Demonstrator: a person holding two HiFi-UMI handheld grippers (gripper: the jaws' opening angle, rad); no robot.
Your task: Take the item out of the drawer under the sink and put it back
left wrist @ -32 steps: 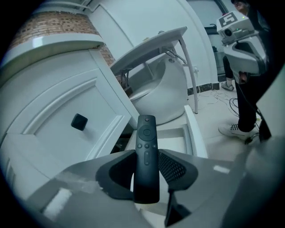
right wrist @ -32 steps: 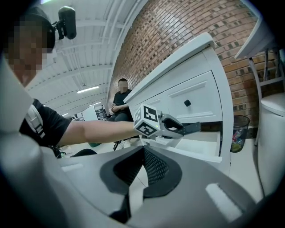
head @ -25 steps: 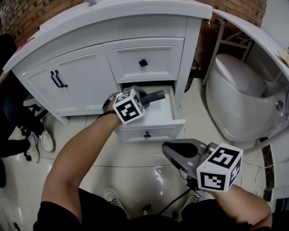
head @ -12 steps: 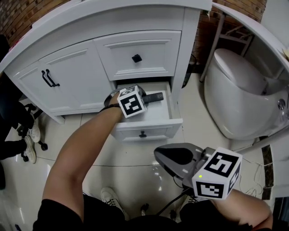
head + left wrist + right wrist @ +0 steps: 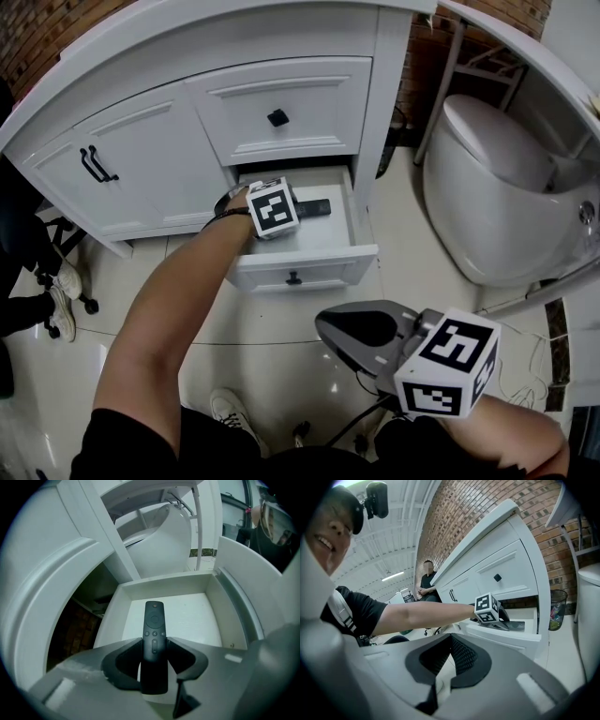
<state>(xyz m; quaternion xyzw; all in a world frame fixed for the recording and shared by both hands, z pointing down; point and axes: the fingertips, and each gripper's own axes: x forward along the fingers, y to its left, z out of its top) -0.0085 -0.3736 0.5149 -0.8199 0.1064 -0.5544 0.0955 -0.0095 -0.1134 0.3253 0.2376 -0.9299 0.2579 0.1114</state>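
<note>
The lower drawer (image 5: 305,263) of the white vanity stands pulled out. My left gripper (image 5: 298,207) reaches into it from the left, shut on a slim black remote (image 5: 317,205). In the left gripper view the remote (image 5: 154,629) sticks forward from between the jaws of the left gripper (image 5: 154,660), low over the bare white drawer floor (image 5: 192,616). I cannot tell whether the remote touches that floor. My right gripper (image 5: 328,327) hangs over the floor tiles in front of the vanity. In its own view the right gripper (image 5: 436,686) is shut with nothing in it.
A white toilet (image 5: 497,197) stands right of the vanity. Above the open drawer is a shut drawer with a black knob (image 5: 277,117), and cabinet doors with black handles (image 5: 92,163) lie to its left. A person's shoe (image 5: 67,280) and a chair base sit at far left. A waste bin (image 5: 556,609) stands by the wall.
My left gripper has carried the remote down and deeper into the open drawer. The right gripper has barely shifted.
</note>
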